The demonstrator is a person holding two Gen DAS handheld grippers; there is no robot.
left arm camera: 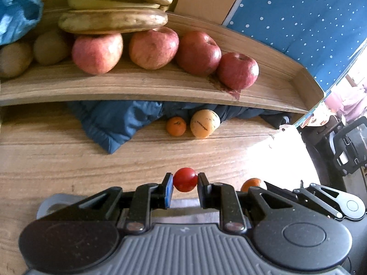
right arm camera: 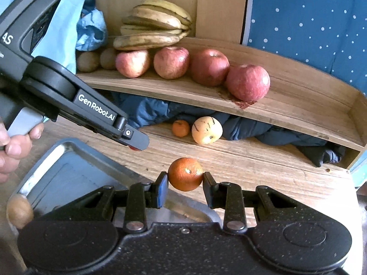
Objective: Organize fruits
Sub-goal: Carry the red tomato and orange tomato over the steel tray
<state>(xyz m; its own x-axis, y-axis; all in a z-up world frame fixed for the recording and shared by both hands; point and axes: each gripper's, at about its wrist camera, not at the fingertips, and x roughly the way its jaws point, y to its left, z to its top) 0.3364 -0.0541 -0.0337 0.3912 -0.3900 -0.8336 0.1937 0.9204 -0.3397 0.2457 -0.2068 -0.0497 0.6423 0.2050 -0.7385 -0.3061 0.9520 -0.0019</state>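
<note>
A small red tomato (left arm camera: 185, 179) is clamped between the pads of the left hand-held gripper (left arm camera: 184, 189), held above the wooden bench (left arm camera: 68, 160), while the right hand-held gripper (right arm camera: 185, 189) is clamped on an orange mandarin (right arm camera: 185, 174) over the edge of a metal tray (right arm camera: 68, 167). Farther back on the bench another small mandarin (right arm camera: 180, 128) lies just beside a pale yellow fruit (right arm camera: 207, 130), in front of crumpled blue cloth (right arm camera: 149, 112). Above them, a wooden shelf (right arm camera: 183, 91) carries a row of four red apples (right arm camera: 209, 67), with bananas (right arm camera: 153, 26) behind and kiwis (right arm camera: 88, 60) at the left end.
</note>
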